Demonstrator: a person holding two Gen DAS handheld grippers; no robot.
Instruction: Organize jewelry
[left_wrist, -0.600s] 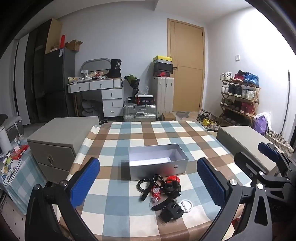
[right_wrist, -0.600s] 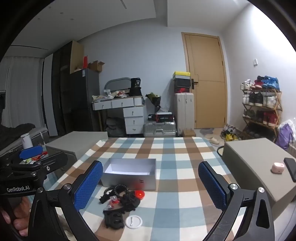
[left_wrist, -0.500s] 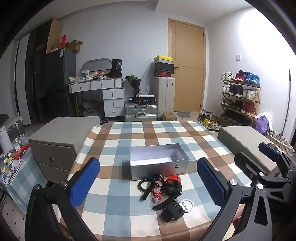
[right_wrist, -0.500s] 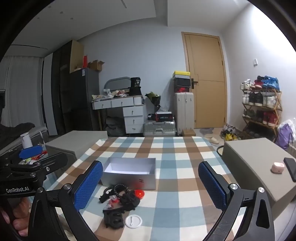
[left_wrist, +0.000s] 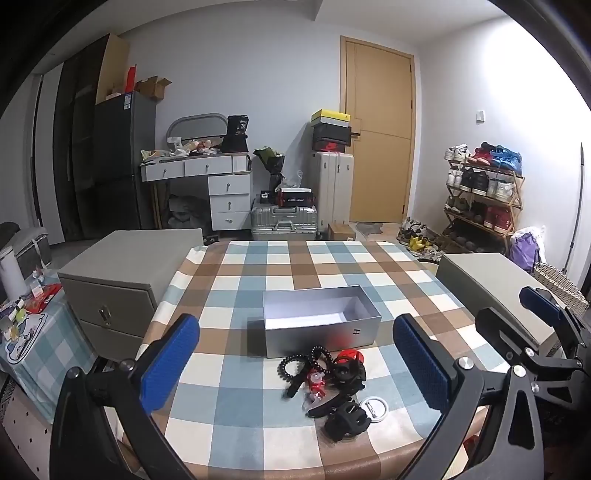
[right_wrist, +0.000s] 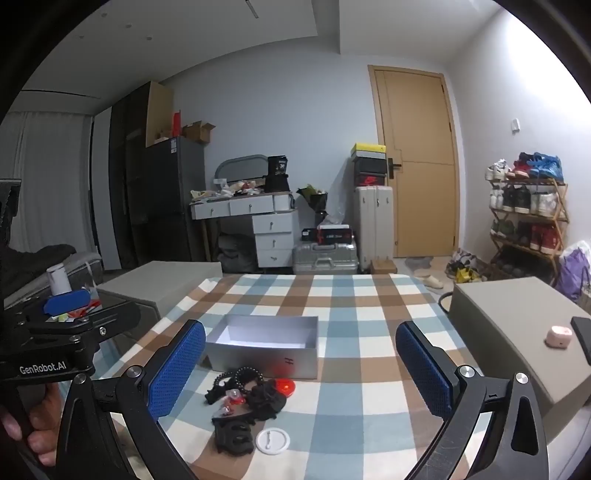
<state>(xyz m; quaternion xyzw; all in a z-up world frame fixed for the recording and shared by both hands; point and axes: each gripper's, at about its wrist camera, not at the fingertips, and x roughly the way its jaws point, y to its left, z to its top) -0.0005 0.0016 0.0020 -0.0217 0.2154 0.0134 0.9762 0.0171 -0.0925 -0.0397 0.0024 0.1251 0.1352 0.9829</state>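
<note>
Jewelry pile of black beads and red pieces (left_wrist: 325, 373) just in front of open silver rectangular box (left_wrist: 320, 325) | left gripper (left_wrist: 301, 363) spread wide, holding nothing | right gripper (right_wrist: 299, 363) spread wide, holding nothing

A checked cloth of blue, brown and cream squares covers the tabletop (left_wrist: 258, 266). Near its middle sits a silver-grey box (left_wrist: 321, 332) with a pale white inside. Toward the near edge lies a heap of mostly black pieces (left_wrist: 332, 384): a black beaded bracelet (left_wrist: 295, 365), a bright red round piece (left_wrist: 349, 356) and a black claw clip (left_wrist: 345, 421), with a white round badge (left_wrist: 373, 408) beside it. Both the left gripper (left_wrist: 295, 365) and the right gripper (right_wrist: 301, 369) have black frames and blue dotted pads (right_wrist: 177, 365). A pale pink case (right_wrist: 557, 336) rests on a grey cabinet (right_wrist: 517, 317).
</note>
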